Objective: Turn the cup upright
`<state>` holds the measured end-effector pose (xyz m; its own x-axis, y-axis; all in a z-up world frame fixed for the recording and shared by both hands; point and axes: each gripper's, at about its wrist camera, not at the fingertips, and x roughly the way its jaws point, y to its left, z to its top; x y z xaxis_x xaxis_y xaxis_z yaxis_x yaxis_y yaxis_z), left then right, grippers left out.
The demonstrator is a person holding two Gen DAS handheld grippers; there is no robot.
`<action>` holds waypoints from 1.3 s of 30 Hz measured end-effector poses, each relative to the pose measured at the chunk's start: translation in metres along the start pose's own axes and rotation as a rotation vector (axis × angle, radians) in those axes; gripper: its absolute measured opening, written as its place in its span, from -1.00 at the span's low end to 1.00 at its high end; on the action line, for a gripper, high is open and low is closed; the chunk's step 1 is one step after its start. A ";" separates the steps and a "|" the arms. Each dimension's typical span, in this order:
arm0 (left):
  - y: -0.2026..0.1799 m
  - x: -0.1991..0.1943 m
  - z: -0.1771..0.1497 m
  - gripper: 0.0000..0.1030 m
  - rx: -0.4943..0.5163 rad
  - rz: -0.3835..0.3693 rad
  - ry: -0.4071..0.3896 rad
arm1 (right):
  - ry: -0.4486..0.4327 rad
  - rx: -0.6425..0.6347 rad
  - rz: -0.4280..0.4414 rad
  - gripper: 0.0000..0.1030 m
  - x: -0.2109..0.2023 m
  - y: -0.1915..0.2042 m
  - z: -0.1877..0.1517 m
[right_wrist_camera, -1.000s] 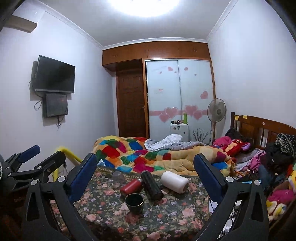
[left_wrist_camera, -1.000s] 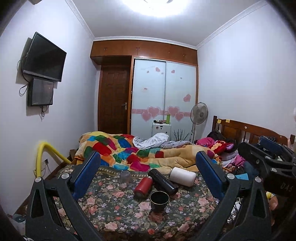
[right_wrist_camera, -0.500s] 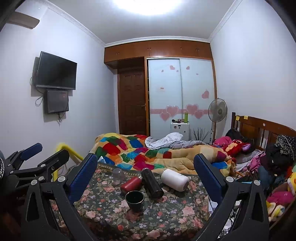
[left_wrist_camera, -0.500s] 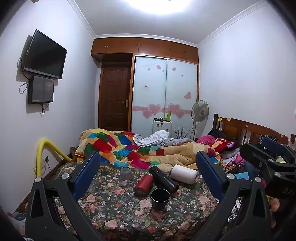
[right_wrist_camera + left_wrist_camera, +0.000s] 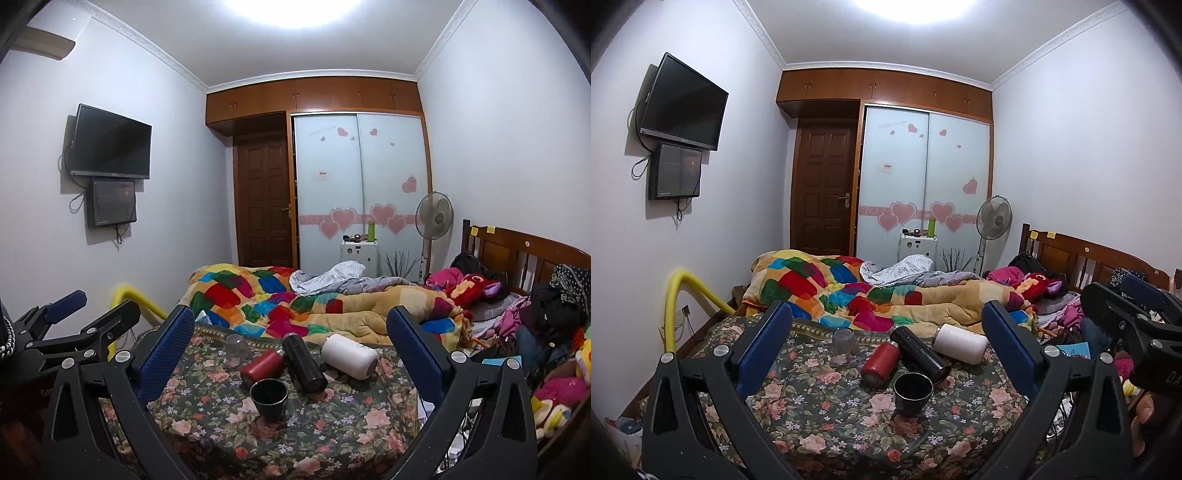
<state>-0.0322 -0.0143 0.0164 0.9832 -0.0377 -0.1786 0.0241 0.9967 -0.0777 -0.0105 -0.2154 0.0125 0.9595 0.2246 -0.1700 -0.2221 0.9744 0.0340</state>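
A black cup (image 5: 912,392) stands upright, mouth up, on the floral cloth (image 5: 820,417); it also shows in the right wrist view (image 5: 269,398). Behind it lie a red bottle (image 5: 880,363), a black bottle (image 5: 919,354) and a white bottle (image 5: 959,343) on their sides. A clear glass (image 5: 844,346) stands mouth down at the back left. My left gripper (image 5: 886,328) is open and empty, well short of the cups. My right gripper (image 5: 290,325) is open and empty too, and it shows at the right edge of the left wrist view (image 5: 1130,314).
A colourful quilt (image 5: 849,291) is heaped on the bed right behind the floral cloth. A yellow pipe (image 5: 683,291) arches at the left. Clothes and toys (image 5: 535,325) pile against the wooden headboard (image 5: 524,254) at the right.
Both views have tilted slightly upward, so the cups and bottles sit a little lower in frame. Nothing on the cloth has moved and both grippers stay open.
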 end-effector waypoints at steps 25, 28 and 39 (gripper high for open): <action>-0.007 0.005 -0.003 1.00 0.009 -0.026 0.002 | 0.004 0.002 0.000 1.00 0.002 0.000 0.001; -0.008 0.006 -0.002 1.00 0.010 -0.025 0.003 | 0.004 0.003 0.000 1.00 0.002 0.000 0.001; -0.004 0.008 -0.004 1.00 -0.003 -0.020 0.003 | 0.014 0.003 0.001 1.00 0.004 0.002 0.001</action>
